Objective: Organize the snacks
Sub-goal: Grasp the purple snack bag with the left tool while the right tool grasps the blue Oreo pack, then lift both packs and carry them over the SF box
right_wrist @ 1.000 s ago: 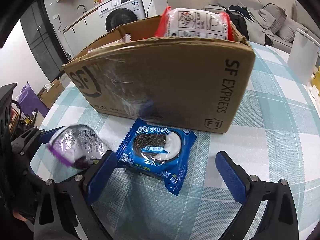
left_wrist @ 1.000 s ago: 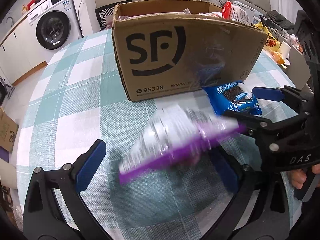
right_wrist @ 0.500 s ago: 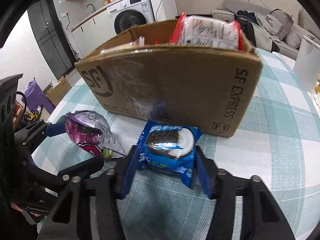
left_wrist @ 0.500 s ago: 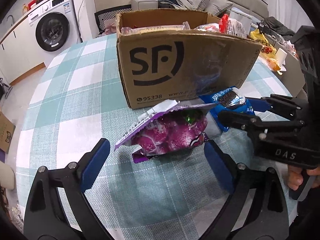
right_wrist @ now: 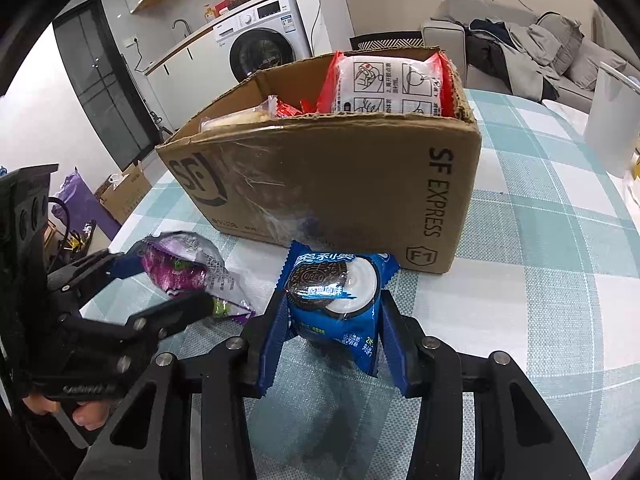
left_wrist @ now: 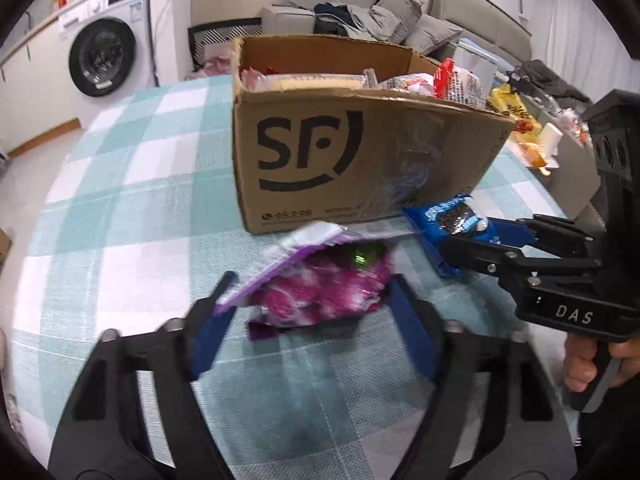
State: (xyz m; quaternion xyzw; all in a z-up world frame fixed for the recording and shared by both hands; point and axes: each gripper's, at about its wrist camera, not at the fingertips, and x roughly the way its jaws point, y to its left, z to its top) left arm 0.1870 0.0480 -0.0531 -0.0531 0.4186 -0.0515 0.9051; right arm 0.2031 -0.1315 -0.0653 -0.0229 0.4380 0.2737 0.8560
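Note:
My left gripper (left_wrist: pixel 312 320) is shut on a purple snack bag (left_wrist: pixel 320 288), held just above the checked tablecloth; the bag also shows in the right wrist view (right_wrist: pixel 184 272). My right gripper (right_wrist: pixel 332 340) is shut on a blue Oreo pack (right_wrist: pixel 336 300), lifted a little in front of the box; the pack shows in the left wrist view (left_wrist: pixel 452 220) too. An open cardboard SF box (left_wrist: pixel 340 160), also seen from the right (right_wrist: pixel 340 184), stands behind both and holds several snack packs, among them a red-and-white pack (right_wrist: pixel 392 84).
The round table with teal checked cloth (left_wrist: pixel 120 200) carries a white container (right_wrist: pixel 612 120) at the far right. Yellow snack packs (left_wrist: pixel 516 112) lie beyond the box. A washing machine (left_wrist: pixel 104 60) and a sofa (left_wrist: pixel 380 16) stand behind.
The left gripper has closed on the purple bag, which had dropped and turned over. The right gripper has closed on the Oreo pack and raised it slightly.

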